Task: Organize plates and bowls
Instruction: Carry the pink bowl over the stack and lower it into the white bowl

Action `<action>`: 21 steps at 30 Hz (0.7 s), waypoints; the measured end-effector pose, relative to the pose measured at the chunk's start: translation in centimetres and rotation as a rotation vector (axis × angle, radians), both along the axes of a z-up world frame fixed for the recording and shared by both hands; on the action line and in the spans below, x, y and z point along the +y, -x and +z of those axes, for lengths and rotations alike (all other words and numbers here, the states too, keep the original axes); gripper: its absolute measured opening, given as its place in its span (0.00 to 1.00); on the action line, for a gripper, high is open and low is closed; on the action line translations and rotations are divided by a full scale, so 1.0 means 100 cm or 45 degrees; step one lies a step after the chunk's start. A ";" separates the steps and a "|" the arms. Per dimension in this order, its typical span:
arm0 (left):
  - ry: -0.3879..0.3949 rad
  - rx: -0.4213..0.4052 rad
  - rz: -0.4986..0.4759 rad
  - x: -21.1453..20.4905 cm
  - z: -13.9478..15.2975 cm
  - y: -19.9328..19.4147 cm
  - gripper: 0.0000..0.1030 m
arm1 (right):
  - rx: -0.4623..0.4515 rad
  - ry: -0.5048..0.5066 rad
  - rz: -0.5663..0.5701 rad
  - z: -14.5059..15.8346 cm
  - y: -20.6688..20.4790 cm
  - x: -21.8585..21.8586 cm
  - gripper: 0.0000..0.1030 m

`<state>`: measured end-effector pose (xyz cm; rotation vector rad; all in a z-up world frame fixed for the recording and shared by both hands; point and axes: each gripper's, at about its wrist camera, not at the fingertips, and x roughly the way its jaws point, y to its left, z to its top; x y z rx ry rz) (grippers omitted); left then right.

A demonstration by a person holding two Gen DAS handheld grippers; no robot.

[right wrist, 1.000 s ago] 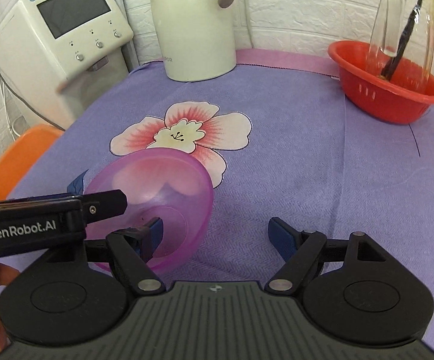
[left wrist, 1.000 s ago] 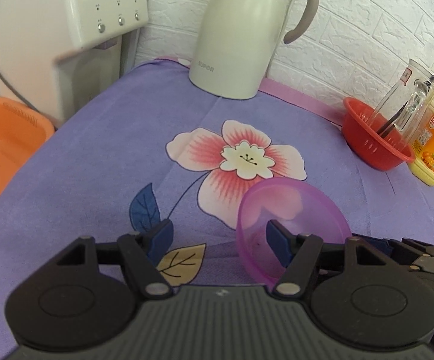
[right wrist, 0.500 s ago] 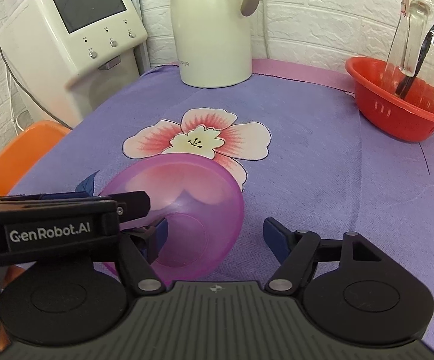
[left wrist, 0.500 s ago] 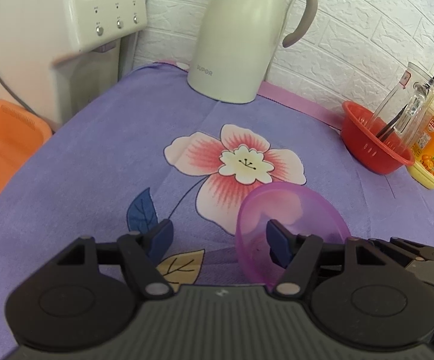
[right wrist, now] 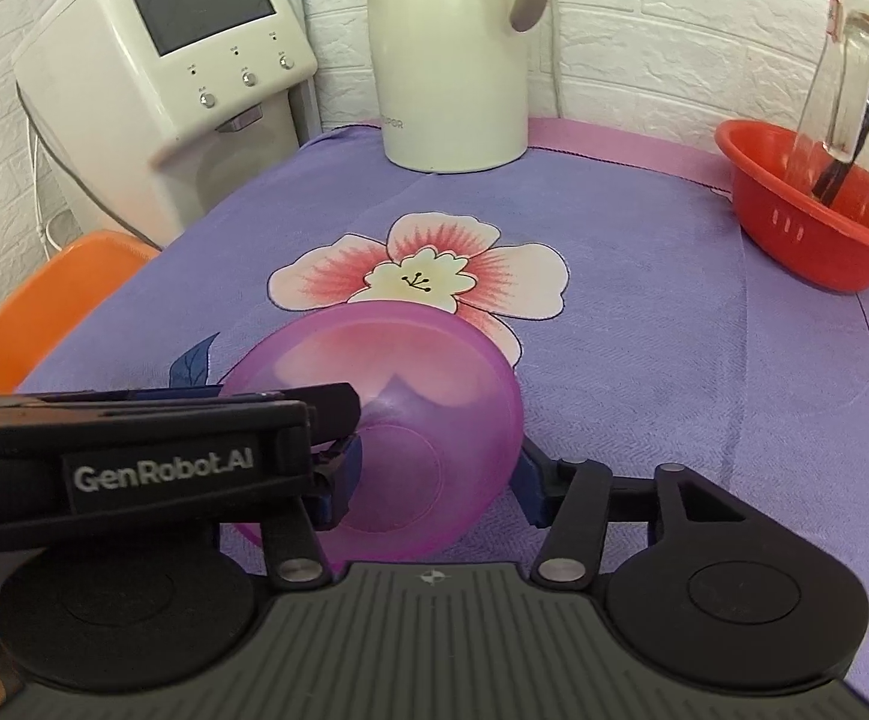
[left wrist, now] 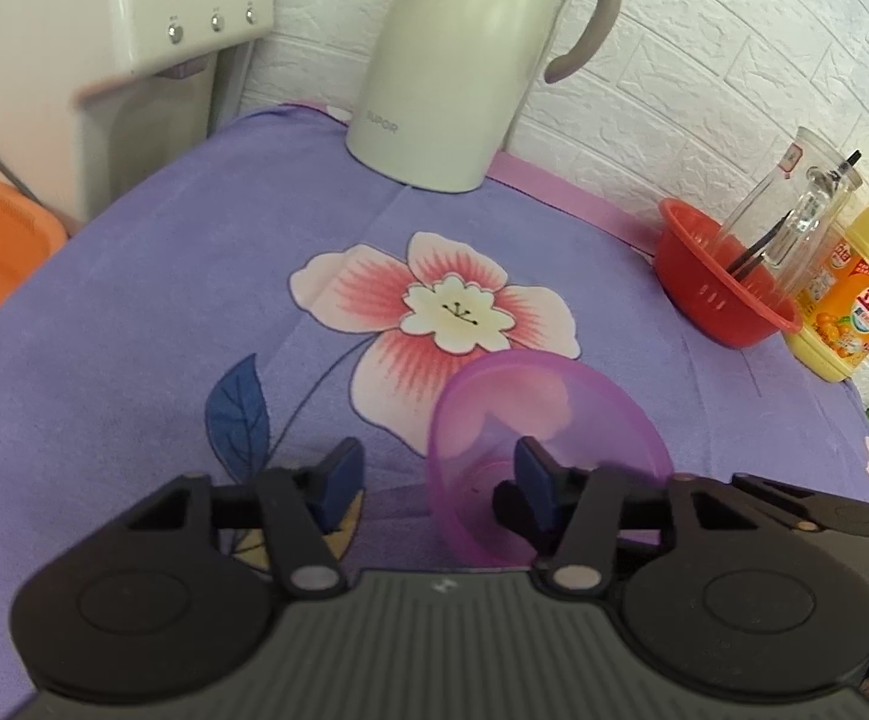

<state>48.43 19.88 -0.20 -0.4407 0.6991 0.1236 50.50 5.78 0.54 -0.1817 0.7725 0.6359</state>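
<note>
A translucent purple bowl (left wrist: 542,426) is tilted on its side low over the purple flowered cloth, its opening facing away from me. My left gripper (left wrist: 434,480) is open; its right fingertip (left wrist: 533,474) is inside the bowl, its left fingertip outside over the cloth. In the right wrist view the bowl (right wrist: 410,396) sits between the fingers of my open right gripper (right wrist: 434,480), with the left gripper's body (right wrist: 152,462) crossing in from the left. I cannot tell whether either gripper's fingers touch the bowl.
A cream thermos jug (left wrist: 464,60) and a white water dispenser (right wrist: 176,72) stand at the back. A red basket (right wrist: 812,222) with a glass carafe is at the right, next to a yellow detergent bottle (left wrist: 848,300). An orange basin (right wrist: 50,306) is at the left.
Both grippers have moved closer together. The bowl now lies between the right gripper's fingers instead of off to its left. The left gripper stays open with one finger in the bowl.
</note>
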 end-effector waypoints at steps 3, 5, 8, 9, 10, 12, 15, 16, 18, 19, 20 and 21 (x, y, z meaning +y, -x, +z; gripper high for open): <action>-0.027 0.001 -0.037 -0.010 0.007 0.003 0.31 | 0.016 -0.007 0.018 0.001 0.004 0.001 0.80; -0.057 -0.020 -0.054 -0.014 0.013 0.009 0.31 | 0.021 -0.021 0.024 0.004 0.009 -0.002 0.80; -0.009 -0.030 -0.056 -0.016 0.021 0.020 0.31 | 0.041 -0.059 0.013 0.012 0.016 -0.011 0.80; -0.010 -0.034 -0.061 -0.019 0.025 0.024 0.31 | 0.036 -0.061 0.010 0.015 0.019 -0.014 0.80; -0.013 -0.040 -0.065 -0.022 0.029 0.029 0.31 | 0.029 -0.060 0.008 0.019 0.024 -0.016 0.80; -0.019 -0.053 -0.076 -0.032 0.038 0.040 0.31 | 0.019 -0.067 0.001 0.027 0.034 -0.024 0.80; -0.009 -0.086 -0.105 -0.049 0.053 0.061 0.31 | -0.005 -0.070 -0.012 0.042 0.054 -0.039 0.80; -0.008 -0.095 -0.117 -0.056 0.058 0.068 0.31 | -0.017 -0.070 -0.018 0.048 0.063 -0.046 0.80; -0.007 -0.115 -0.145 -0.072 0.066 0.084 0.31 | -0.038 -0.070 -0.030 0.057 0.080 -0.062 0.80; -0.009 -0.126 -0.163 -0.081 0.070 0.092 0.32 | -0.048 -0.071 -0.039 0.062 0.089 -0.070 0.80; -0.009 -0.137 -0.185 -0.091 0.074 0.101 0.32 | -0.060 -0.070 -0.049 0.066 0.098 -0.079 0.80; -0.004 -0.145 -0.203 -0.101 0.077 0.109 0.32 | -0.071 -0.069 -0.062 0.070 0.109 -0.090 0.80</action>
